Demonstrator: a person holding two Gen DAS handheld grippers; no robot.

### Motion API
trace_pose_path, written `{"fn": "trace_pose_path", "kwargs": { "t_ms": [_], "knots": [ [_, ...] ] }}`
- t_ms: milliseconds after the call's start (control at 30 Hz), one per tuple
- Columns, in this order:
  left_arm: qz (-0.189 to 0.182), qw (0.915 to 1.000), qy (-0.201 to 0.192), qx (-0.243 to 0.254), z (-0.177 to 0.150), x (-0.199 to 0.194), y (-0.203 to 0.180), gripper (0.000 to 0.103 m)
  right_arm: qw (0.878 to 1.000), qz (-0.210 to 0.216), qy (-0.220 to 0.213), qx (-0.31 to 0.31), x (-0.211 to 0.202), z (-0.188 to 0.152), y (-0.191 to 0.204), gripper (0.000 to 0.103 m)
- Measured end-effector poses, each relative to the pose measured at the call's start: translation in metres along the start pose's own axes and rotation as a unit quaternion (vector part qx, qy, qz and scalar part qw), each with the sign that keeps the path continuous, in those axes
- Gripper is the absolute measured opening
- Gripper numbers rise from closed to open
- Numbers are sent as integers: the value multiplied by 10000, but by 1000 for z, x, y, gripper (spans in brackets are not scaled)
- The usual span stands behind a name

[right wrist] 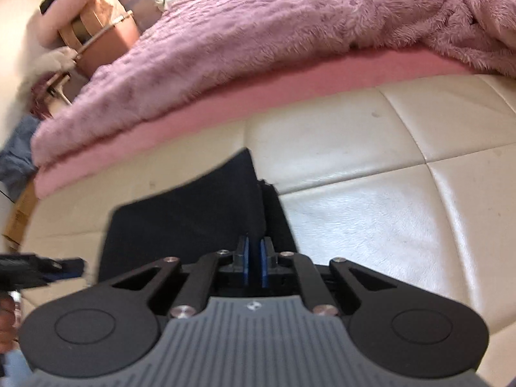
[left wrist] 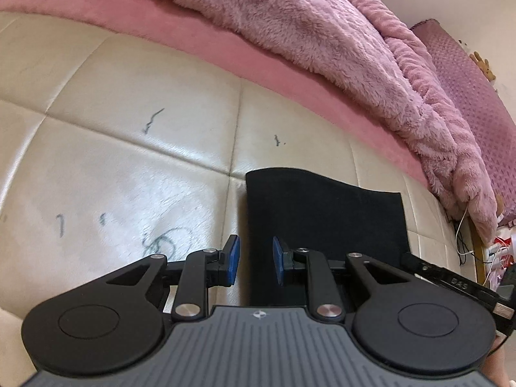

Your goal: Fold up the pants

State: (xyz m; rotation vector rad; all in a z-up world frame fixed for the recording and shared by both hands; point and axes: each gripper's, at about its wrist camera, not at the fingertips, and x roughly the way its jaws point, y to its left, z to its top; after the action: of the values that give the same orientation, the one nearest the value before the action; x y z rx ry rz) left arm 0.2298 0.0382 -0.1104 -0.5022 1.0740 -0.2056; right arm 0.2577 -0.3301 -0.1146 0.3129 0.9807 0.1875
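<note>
Pants point(left wrist: 322, 219), dark, lie flat as a folded rectangle on the cream quilted surface point(left wrist: 129, 161), near the pink blanket point(left wrist: 290, 32) edge. My right gripper point(right wrist: 254, 262): jaws nearly together, pinching a raised fold of the pants along their right side. My left gripper point(left wrist: 255, 259): jaws apart, holding nothing, over the pants' left edge. Ink marks point(left wrist: 151, 122) on surface, left of pants.

pants point(left wrist: 322, 209): black | blanket point(left wrist: 322, 32): fuzzy mauve-pink | quilted surface point(left wrist: 129, 161): cream (dark scribbles) | claw pads point(left wrist: 233, 258): blue
</note>
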Motion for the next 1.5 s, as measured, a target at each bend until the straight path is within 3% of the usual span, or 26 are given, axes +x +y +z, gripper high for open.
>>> {"fn": "trace_pose_path", "kwargs": {
  "t_ms": [267,467,700,767,833,1033,1133,1200,1300,1500],
  "knots": [
    [-84,9996,-114,233,12,28,-14,24,10000,-25,38,81,22,-1,-17,2],
    [413,9984,-170,349,25,54,-16,27,9999,-17,120,87,22,-3,-18,3],
    [1007,9874,-363,1163,28,60,-36,28,9995,37,136,267,23,-5,-24,3],
    [1187,9839,-477,1246,29,53,-38,28,9996,-12,139,264,21,-3,-23,17],
    [1307,9822,-566,1228,29,43,-37,28,9997,-174,71,121,14,-1,-21,21],
    [805,9881,-566,1182,9,3,-40,28,9985,-471,-228,-172,-20,-8,-17,22],
    [503,9899,-387,1264,-16,-9,-48,28,9982,-327,-368,-335,-40,-21,-10,22],
    [424,9896,-236,1356,-33,-13,-52,27,9975,-231,-384,-550,-51,-32,-1,22],
    [433,9899,-79,1348,-56,-18,-49,27,9946,-421,-202,-927,-56,-49,10,22],
    [147,9939,176,1082,-71,-18,-35,22,9998,-138,58,-88,-55,-63,-16,23]
  ]
}}
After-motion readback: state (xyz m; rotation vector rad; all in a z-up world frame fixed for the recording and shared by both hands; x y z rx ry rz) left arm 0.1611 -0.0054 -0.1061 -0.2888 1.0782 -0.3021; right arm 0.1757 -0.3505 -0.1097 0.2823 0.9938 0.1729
